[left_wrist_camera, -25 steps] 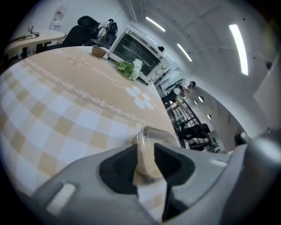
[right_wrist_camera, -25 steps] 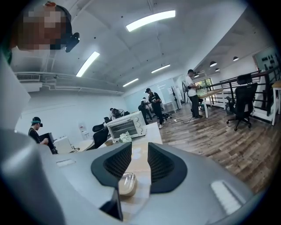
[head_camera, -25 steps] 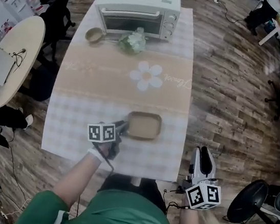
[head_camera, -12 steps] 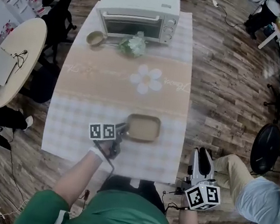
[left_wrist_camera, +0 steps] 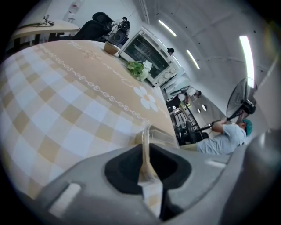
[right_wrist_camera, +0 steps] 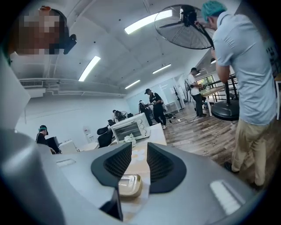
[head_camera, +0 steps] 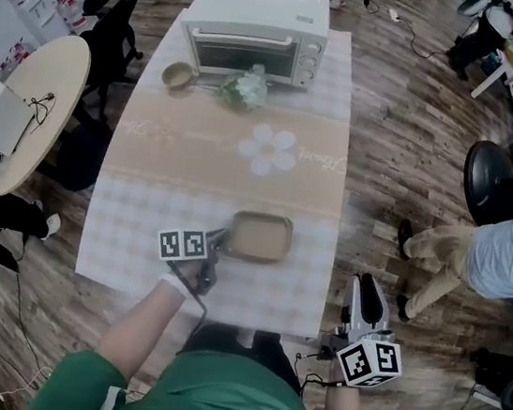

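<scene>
Left claw (head_camera: pixel 221 238) is clamped on the near-left rim of the baking tray (head_camera: pixel 262 236). In the left gripper view the jaws are pinched onto the thin rim edge (left_wrist_camera: pixel 147 151), with no gap visible. The tray sits on the near half of the tabletop (head_camera: pixel 130 229), right of centre, on the checked cloth. I can't tell whether it's lifted clear.

Right claw (head_camera: pixel 363 285) is off the tabletop's near right corner, over the wood floor (head_camera: pixel 412 174) and well apart from the tray. Its jaws stand a narrow gap apart with nothing between them (right_wrist_camera: pixel 136 158) – the tray only shows beyond, lower down.

Far end: toaster oven (head_camera: pixel 256 19), with a small bowl (head_camera: pixel 176 73) and a leafy bunch (head_camera: pixel 245 85) just in front of it. A daisy print (head_camera: pixel 269 149) lies between those and the tray.
</scene>
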`<state>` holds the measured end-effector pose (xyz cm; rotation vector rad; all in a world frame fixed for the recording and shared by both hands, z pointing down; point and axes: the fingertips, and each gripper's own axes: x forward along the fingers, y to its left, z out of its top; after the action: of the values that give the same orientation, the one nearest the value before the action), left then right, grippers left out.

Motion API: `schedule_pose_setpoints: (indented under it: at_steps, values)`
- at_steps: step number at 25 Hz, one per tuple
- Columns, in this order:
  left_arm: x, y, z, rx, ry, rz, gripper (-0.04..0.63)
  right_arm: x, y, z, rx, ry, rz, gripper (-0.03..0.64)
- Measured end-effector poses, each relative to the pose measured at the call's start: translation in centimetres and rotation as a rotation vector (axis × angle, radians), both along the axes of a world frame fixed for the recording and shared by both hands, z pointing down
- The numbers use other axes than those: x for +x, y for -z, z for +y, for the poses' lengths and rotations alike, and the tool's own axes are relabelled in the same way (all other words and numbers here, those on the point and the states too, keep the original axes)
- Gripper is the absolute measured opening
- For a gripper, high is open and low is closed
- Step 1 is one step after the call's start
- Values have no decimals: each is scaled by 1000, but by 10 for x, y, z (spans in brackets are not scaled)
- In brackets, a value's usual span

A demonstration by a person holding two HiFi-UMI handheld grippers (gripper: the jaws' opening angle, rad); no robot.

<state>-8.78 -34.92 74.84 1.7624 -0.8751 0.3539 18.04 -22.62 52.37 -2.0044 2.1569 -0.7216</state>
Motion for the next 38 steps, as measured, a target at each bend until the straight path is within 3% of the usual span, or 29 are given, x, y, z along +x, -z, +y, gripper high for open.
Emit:
schedule_pose_setpoints:
  at_steps: [16,38]
  values:
    - [11,78,18,167,-8,112,43,-7,24,23,28,23,2,98]
    - [27,227,26,452,14,214,43,-4,87,16,157,97,32,98]
